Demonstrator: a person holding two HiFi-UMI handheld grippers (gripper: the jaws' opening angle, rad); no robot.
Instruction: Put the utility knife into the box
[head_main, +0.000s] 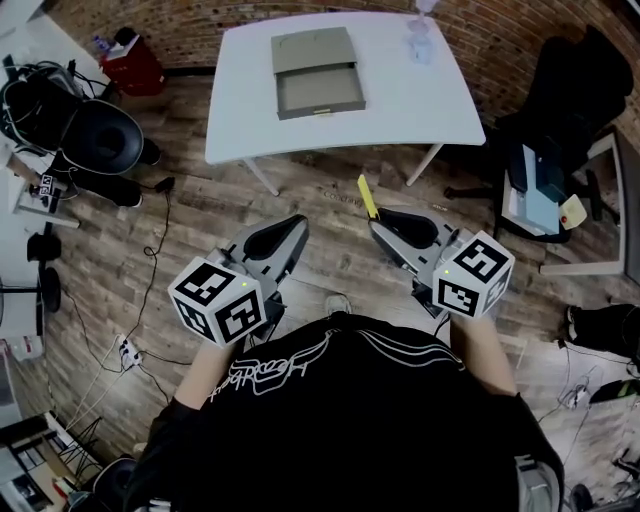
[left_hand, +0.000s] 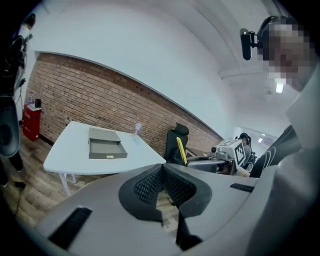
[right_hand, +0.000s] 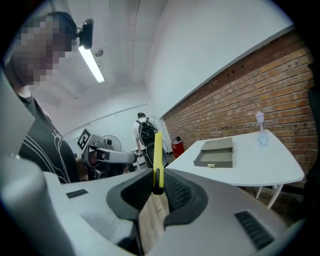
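Note:
A grey box (head_main: 318, 70) lies open on the white table (head_main: 420, 110) ahead of me, well beyond both grippers. My right gripper (head_main: 378, 214) hangs over the wooden floor, short of the table's near edge. It is shut on a yellow utility knife (head_main: 367, 196), which sticks out past the jaws toward the table. In the right gripper view the knife (right_hand: 157, 152) stands upright between the pads, with the box (right_hand: 216, 152) far off to its right. My left gripper (head_main: 299, 224) is level with the right one, its pads (left_hand: 150, 182) touching at the tips with nothing between them.
A clear plastic bottle (head_main: 420, 35) stands at the table's far right. A black office chair (head_main: 570, 80) and a low shelf with papers (head_main: 535, 195) are to the right. A round black seat (head_main: 100, 135), a red case (head_main: 130, 65) and cables lie to the left.

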